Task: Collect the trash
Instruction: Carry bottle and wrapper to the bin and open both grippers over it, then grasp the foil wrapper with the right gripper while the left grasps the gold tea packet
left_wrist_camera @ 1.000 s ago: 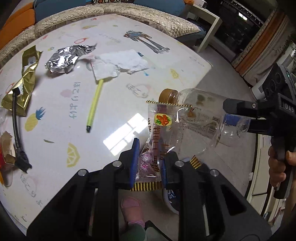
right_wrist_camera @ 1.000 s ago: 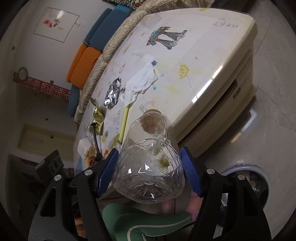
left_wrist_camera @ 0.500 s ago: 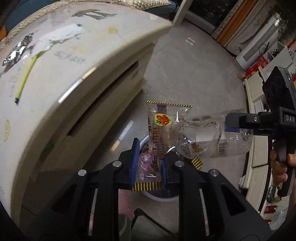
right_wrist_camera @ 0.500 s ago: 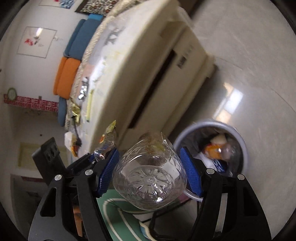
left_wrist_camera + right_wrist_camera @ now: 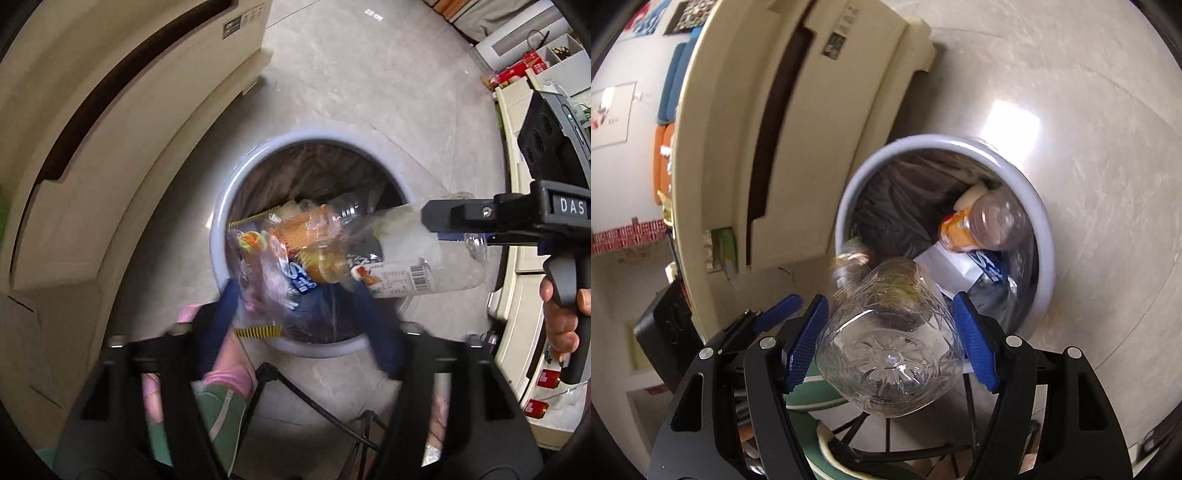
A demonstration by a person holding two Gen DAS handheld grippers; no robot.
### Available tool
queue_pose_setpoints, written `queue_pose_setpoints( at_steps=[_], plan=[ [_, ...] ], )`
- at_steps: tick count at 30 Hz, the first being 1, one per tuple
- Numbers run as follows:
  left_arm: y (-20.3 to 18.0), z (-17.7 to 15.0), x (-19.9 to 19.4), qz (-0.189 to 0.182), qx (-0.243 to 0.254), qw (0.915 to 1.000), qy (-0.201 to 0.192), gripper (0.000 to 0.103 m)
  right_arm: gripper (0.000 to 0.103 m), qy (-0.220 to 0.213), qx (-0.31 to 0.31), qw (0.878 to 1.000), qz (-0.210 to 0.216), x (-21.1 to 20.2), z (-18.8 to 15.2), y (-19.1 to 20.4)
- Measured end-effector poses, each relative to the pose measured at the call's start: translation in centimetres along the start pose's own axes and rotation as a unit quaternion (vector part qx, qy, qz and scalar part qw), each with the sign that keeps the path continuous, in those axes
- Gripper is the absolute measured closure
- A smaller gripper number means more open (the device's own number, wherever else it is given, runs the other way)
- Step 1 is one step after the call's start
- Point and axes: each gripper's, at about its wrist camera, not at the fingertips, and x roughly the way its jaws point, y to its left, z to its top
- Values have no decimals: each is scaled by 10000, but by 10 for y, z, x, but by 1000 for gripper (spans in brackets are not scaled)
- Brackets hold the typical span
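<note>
In the left wrist view, the left gripper [image 5: 299, 314] has its fingers spread wide apart, and the clear wrapper [image 5: 258, 280] hangs loose between them, right above the trash bin [image 5: 221, 236]. It looks blurry, so I think it is falling. It is light, so it could drift and land on the bin's near rim or on the floor. The plastic bottle [image 5: 406, 258] sticks out over the bin, squeezed by the right gripper [image 5: 436, 225]. In the right wrist view, the right gripper [image 5: 890, 339] hugs the bottle's [image 5: 886, 354] fat bottom end, near the trash bin's [image 5: 1043, 236] near rim. If it lets go here, the bottle might hit the rim and roll away.
</note>
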Motion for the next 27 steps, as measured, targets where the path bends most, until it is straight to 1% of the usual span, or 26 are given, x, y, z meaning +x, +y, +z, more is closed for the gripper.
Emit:
queue_pose_setpoints(
  at_steps=[2, 5, 9, 19, 21, 23, 25, 27],
  plan=[
    [5, 1, -2, 1, -49, 10000, -40, 31, 30, -9, 59, 10000, 78, -1, 0, -5],
    [13, 0, -5, -37, -96, 9999, -98, 31, 28, -61, 43, 10000, 47, -5, 3, -5],
    [13, 4, -16, -9, -95, 9997, -237, 31, 28, -128, 30, 9999, 81, -12, 6, -5],
    [26, 9, -37, -107, -241, 9989, -397, 31, 28, -138, -120, 9998, 118, -15, 9, 13],
    [31, 11, -52, -168, -266, 9981, -523, 31, 28, -175, -191, 9995, 178, -19, 10, 22],
    [36, 12, -74, -182, -244, 9968, -733, 31, 27, -235, -324, 9989, 224, -27, 13, 36],
    [45, 14, -102, -116, -199, 9947, -1000, 31, 26, -290, -533, 9978, 268, -35, 16, 56],
    [62, 15, -132, -46, -293, 9917, -1255, 31, 26, -344, -817, 9956, 299, -42, 21, 85]
  ],
)
